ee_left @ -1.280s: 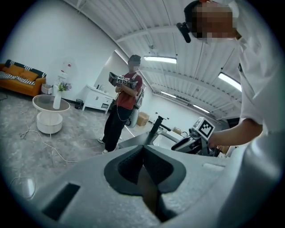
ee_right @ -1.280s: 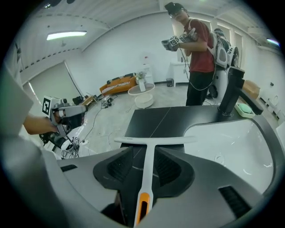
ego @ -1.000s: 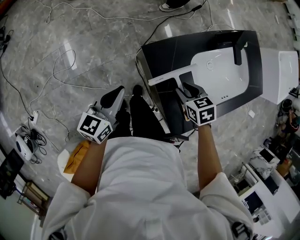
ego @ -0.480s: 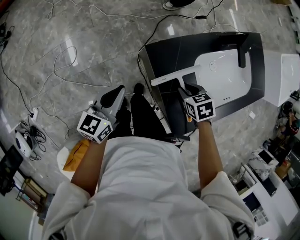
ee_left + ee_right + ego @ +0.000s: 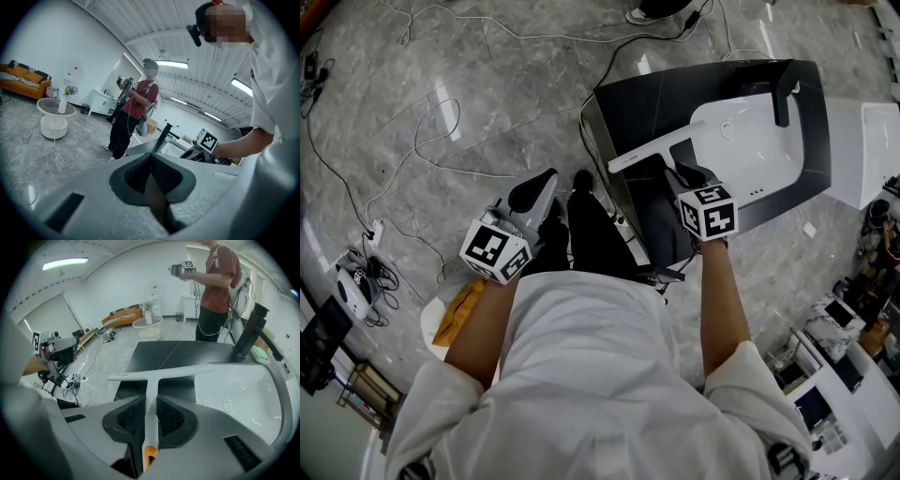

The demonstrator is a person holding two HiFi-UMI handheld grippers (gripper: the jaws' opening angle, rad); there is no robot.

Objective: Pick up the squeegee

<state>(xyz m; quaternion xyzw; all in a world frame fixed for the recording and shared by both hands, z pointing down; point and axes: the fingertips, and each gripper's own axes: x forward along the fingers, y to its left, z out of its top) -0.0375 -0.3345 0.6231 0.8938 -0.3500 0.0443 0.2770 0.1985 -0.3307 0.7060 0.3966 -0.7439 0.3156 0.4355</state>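
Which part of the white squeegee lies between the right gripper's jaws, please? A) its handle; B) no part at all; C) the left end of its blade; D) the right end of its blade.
A: in the right gripper view the squeegee has its handle running between the pads of the right gripper, whose jaws have just been closing on it.

- Squeegee (image 5: 151,380): white blade and handle, orange tip at the handle end.
- Counter (image 5: 633,103): black top.
- Basin (image 5: 750,141): white.
- Faucet (image 5: 781,94): black.
- Floor (image 5: 487,75): grey marble pattern with pale veins.
- Right gripper (image 5: 151,404) and left gripper (image 5: 151,161): light grey bodies, dark ribbed pads, cubes with black-and-white square markers.
- Bystander (image 5: 136,112): red shirt, black trousers.
- Sofa (image 5: 23,80): orange.
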